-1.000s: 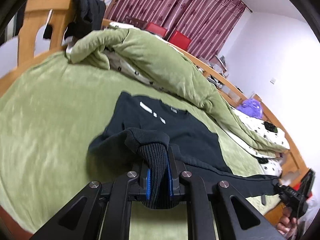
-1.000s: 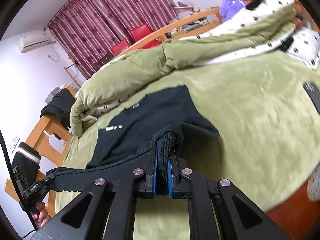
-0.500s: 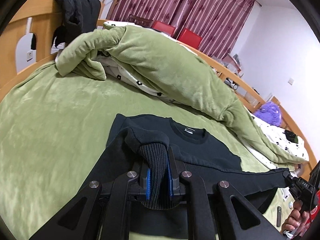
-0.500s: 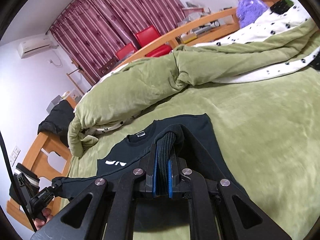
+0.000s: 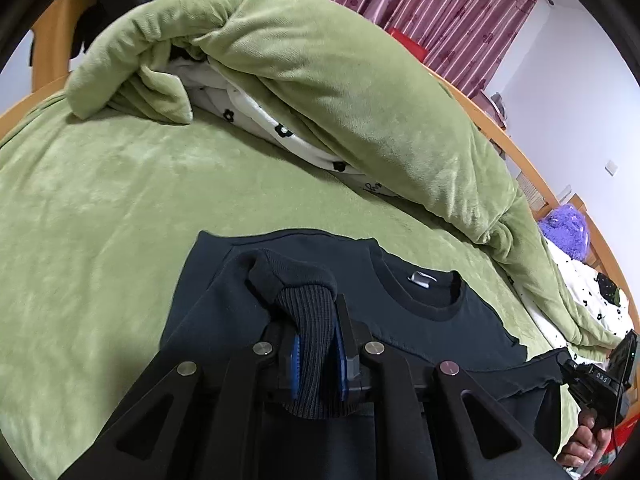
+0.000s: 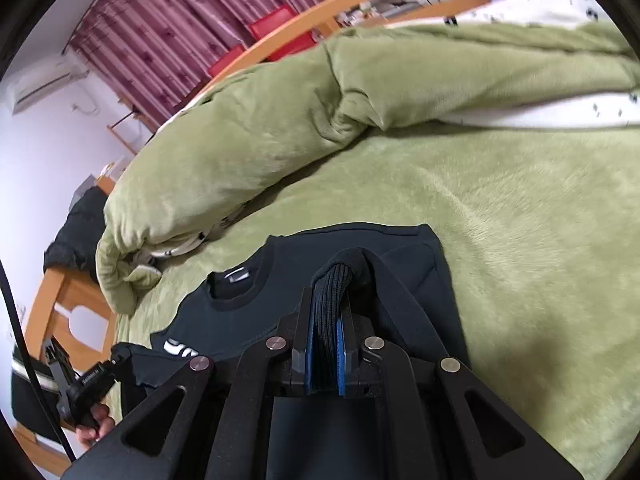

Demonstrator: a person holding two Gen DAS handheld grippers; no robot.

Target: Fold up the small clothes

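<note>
Left gripper (image 5: pixel 316 344): clamped on ribbed hem of the black sweatshirt (image 5: pixel 420 320).
Right gripper (image 6: pixel 325 354): pinching the hem's other end.
Sweatshirt: mid-bed on green blanket (image 5: pixel 100 208), collar toward rumpled duvet (image 5: pixel 340 80).
Done: bottom half lifted over chest.
Left: lay hem at shoulders, release, probably fold again.

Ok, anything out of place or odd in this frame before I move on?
Nothing stands out. The dark sweatshirt lies on the green bed cover, with the left gripper and right gripper each shut on a ribbed part of it. The bunched green duvet beyond just looks pushed aside.
</note>
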